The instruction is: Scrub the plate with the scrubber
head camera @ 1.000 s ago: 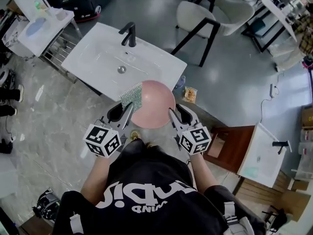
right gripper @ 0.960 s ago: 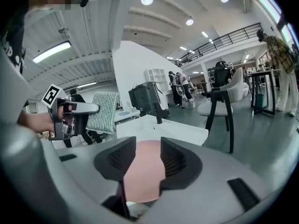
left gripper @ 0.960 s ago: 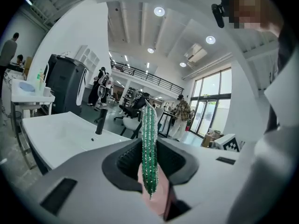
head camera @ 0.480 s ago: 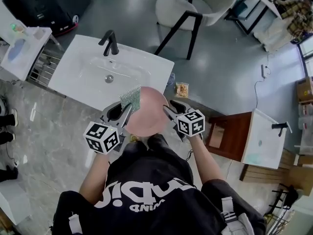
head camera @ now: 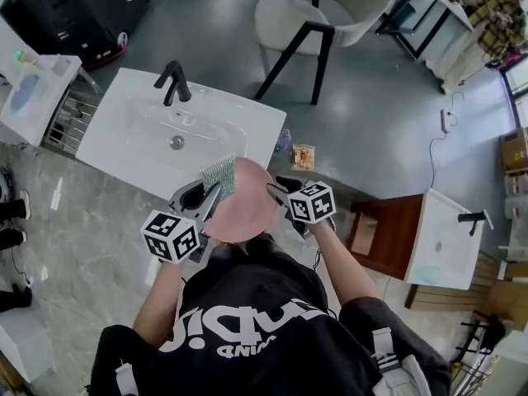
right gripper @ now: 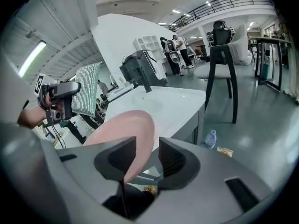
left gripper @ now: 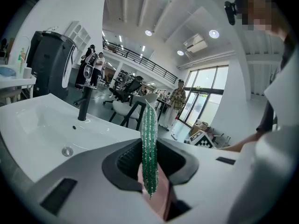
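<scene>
A pink plate [head camera: 246, 200] hangs in the air in front of the person, just short of the sink's near edge. My right gripper [head camera: 276, 193] has the plate's right rim [right gripper: 125, 130] between its jaws, which are closing on it. The left gripper [head camera: 210, 195] is shut on a green bristly scrubber [head camera: 219, 174], which stands upright between its pads [left gripper: 149, 148]. The scrubber rests at the plate's upper left rim. In the right gripper view the scrubber [right gripper: 87, 94] shows beyond the plate. A strip of the pink plate [left gripper: 162, 202] shows below the scrubber in the left gripper view.
A white sink [head camera: 124, 134] with a black faucet [head camera: 173, 81] stands just beyond the plate. A small bottle [head camera: 283, 141] and a snack bag [head camera: 303, 156] lie on the floor to its right. A chair [head camera: 305, 15] stands farther off; a second basin [head camera: 445, 246] is at the right.
The right gripper has swung inward and its marker cube has come up beside the plate. Plate and scrubber have shifted slightly left and nearer the person. The scrubber stays at the plate's upper left rim.
</scene>
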`<state>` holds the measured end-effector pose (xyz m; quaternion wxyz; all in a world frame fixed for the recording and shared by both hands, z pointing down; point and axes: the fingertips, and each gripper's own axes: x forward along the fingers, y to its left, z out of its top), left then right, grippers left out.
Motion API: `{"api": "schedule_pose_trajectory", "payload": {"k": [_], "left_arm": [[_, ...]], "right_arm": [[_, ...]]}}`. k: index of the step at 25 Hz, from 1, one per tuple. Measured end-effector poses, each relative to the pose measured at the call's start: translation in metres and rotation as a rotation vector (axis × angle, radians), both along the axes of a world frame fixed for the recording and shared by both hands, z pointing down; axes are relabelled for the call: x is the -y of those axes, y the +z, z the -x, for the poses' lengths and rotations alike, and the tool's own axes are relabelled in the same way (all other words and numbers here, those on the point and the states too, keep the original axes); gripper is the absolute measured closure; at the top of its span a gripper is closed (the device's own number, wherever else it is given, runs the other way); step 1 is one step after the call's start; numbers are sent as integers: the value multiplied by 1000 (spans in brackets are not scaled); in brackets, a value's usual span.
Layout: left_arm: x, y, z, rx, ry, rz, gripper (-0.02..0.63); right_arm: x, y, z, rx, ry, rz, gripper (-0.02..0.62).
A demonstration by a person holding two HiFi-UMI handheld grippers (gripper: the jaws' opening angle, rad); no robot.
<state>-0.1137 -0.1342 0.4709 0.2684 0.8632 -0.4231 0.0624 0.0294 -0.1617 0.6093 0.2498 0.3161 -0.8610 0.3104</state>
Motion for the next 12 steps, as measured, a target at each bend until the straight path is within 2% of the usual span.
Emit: {"api": "schedule_pose_trajectory", "payload": {"k": [7, 12], "left_arm": [[6, 12, -16, 20, 61, 41, 511], [15, 22, -34, 68, 185, 63, 511]], "right_arm": [[5, 13, 6, 3, -15, 63, 488], [5, 16, 8, 2, -38, 89, 502]]}}
